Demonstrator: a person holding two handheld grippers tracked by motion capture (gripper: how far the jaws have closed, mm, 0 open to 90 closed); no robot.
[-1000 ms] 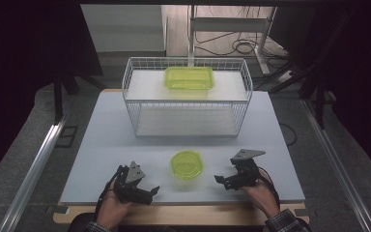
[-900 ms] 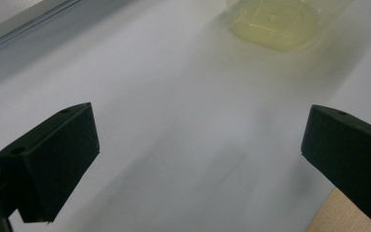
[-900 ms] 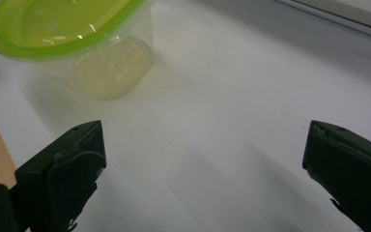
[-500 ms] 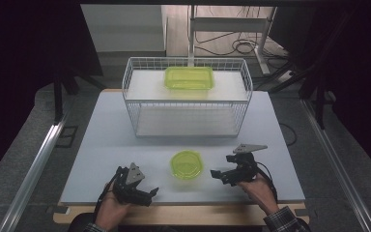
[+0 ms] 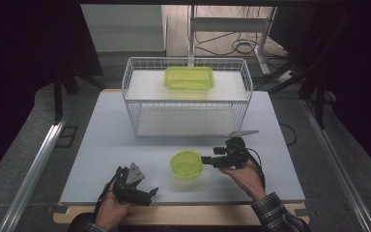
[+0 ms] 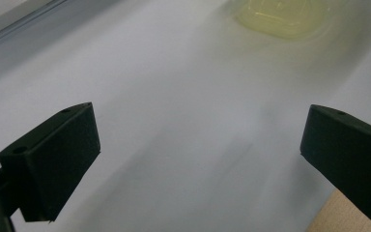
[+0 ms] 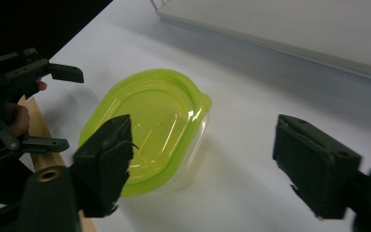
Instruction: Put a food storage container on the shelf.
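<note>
A small clear tub with a lime-green lid (image 5: 187, 164) (image 7: 149, 125) stands on the white table (image 5: 101, 140) near the front middle. My right gripper (image 5: 206, 160) (image 7: 207, 164) is just to its right, pointing left at it. Its jaws have just been closing but still stand apart; the tub lies ahead by the left jaw, not pressed between the pads. My left gripper (image 5: 150, 192) (image 6: 198, 154) (image 7: 65, 108) rests near the front edge, left of the tub, open with only bare table between its jaws. The tub (image 6: 280, 17) is a blur far ahead in the left gripper view.
A white wire basket (image 5: 188, 104) stands at the back of the table with a rectangular green-lidded container (image 5: 188, 77) on its upper shelf. A wooden strip (image 5: 174, 212) runs along the table's front edge. Cables and a stand lie on the floor behind.
My right gripper has moved left and a little up, from the front right of the table to the tub's side. The left gripper and the tub have stayed where they were.
</note>
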